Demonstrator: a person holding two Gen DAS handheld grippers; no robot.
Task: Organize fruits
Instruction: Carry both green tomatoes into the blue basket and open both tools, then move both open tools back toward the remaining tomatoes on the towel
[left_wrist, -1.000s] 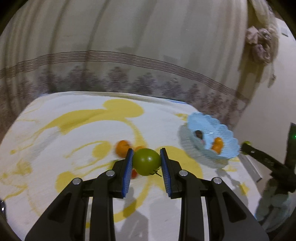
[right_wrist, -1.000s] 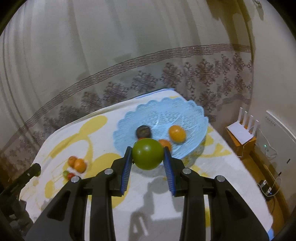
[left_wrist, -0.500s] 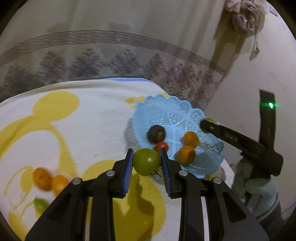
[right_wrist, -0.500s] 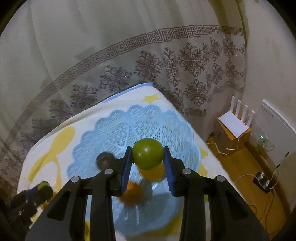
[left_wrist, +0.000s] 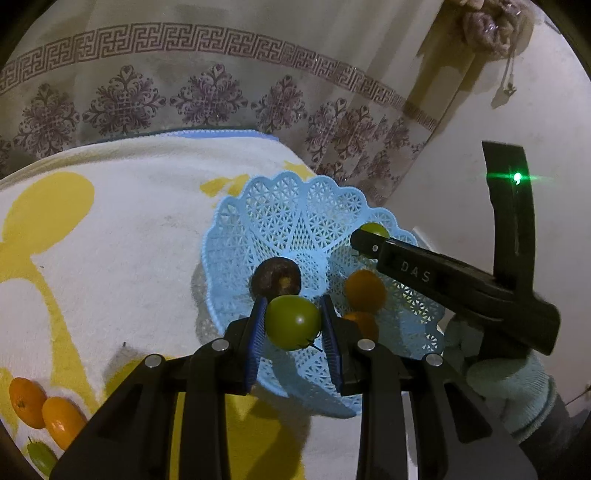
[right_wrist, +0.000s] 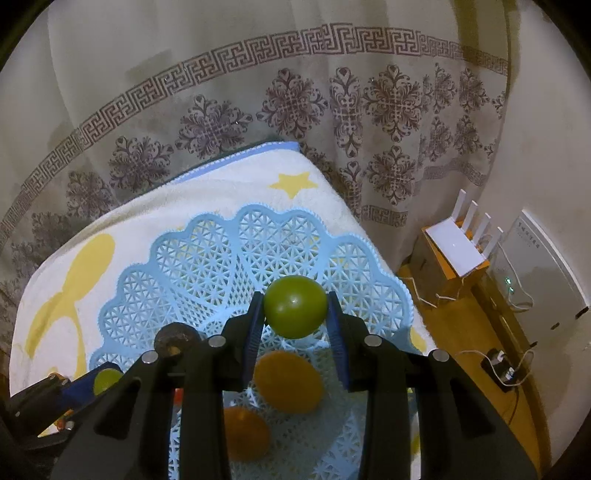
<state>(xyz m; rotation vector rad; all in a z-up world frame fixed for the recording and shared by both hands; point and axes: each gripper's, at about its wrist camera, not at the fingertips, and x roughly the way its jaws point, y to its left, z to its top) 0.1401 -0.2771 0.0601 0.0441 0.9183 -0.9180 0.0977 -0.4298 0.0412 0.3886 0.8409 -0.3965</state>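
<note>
My left gripper (left_wrist: 293, 326) is shut on a green tomato (left_wrist: 293, 322) and holds it over the near rim of the light blue lattice basket (left_wrist: 295, 214). My right gripper (right_wrist: 295, 314) is shut on another green fruit (right_wrist: 295, 305) above the same basket (right_wrist: 229, 258); it also shows in the left wrist view (left_wrist: 373, 236) over the basket's right side. In the basket lie a dark brown fruit (left_wrist: 276, 277) and two oranges (left_wrist: 365, 290), (left_wrist: 364, 325). The oranges also show in the right wrist view (right_wrist: 288, 380), (right_wrist: 245, 432).
Two oranges (left_wrist: 26, 402), (left_wrist: 61, 421) and a small green fruit (left_wrist: 40, 456) lie on the white and yellow towel (left_wrist: 129, 240) at the lower left. A patterned curtain (right_wrist: 258, 110) hangs behind. A router on a box (right_wrist: 456, 251) and cables lie on the floor to the right.
Both grippers have moved closer over the basket with their green fruits still held. The loose fruits on the towel have slid to the left wrist view's lower left corner.
</note>
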